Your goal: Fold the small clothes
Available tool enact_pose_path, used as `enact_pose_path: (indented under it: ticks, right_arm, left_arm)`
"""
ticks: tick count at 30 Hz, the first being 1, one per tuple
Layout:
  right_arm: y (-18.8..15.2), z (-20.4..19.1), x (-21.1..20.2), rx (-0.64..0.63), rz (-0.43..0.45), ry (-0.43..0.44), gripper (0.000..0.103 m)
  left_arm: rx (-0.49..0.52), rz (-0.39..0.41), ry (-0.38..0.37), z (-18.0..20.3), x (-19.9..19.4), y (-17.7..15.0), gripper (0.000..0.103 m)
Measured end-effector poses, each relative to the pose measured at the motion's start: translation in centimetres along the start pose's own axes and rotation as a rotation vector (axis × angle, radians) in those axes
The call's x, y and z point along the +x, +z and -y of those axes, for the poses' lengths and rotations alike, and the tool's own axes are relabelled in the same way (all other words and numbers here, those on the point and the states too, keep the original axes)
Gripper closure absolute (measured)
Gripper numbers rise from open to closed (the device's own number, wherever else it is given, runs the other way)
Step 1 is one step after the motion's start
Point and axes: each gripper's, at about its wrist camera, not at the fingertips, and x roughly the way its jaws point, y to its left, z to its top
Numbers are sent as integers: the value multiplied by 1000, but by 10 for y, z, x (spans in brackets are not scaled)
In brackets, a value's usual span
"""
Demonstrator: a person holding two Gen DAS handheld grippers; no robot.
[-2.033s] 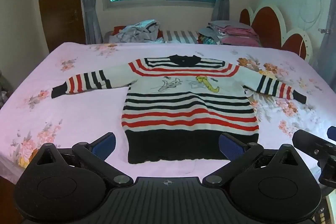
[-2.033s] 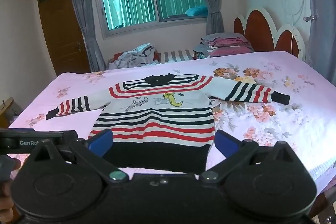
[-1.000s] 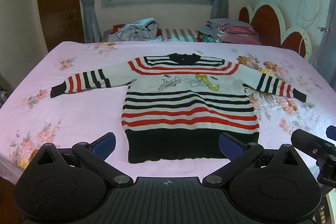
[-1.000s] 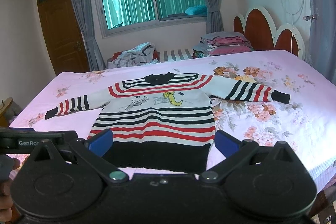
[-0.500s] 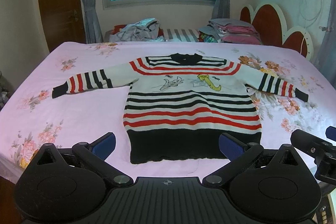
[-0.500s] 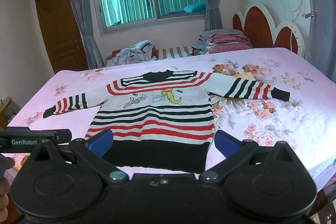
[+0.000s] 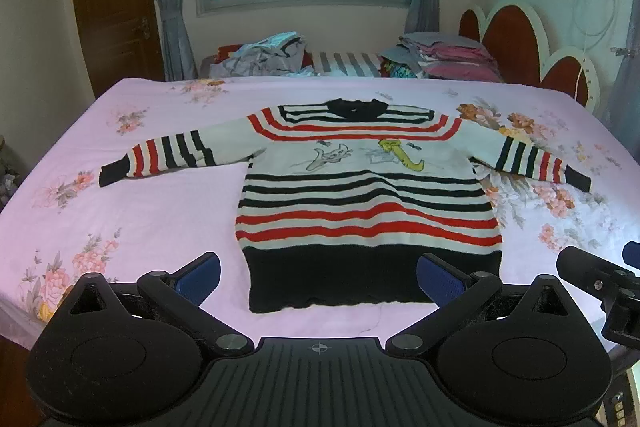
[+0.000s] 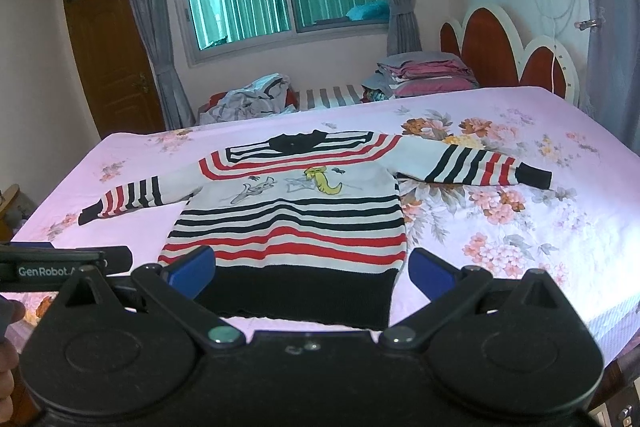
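The left gripper (image 7: 318,277) is hovering at the near edge of the bed (image 7: 120,219) with its fingers (image 7: 200,275) spread wide and holding nothing. The right gripper (image 8: 310,269) is hovering likewise, its fingers (image 8: 430,273) spread wide and holding nothing. The striped sweater (image 7: 368,203) is lying flat on the bed ahead of both pairs of fingers, sleeves extending to either side and collar pointing away. In the left wrist view, its black hem is lying between the two fingertips; in the right wrist view (image 8: 288,227), the hem is spanning the gap between the fingertips. Beyond the sweater, a loose clothes pile (image 7: 264,55) and folded clothes (image 7: 440,55) are resting past the far edge of the bed.
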Motion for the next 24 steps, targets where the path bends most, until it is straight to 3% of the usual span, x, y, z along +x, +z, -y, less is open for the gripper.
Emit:
enact_pose_path:
  ticks: [24]
  right_arm:
    - [-1,-5,16,6,-14,-11,0]
  left_arm:
    - [-2,-28,13,-7,21,6,0]
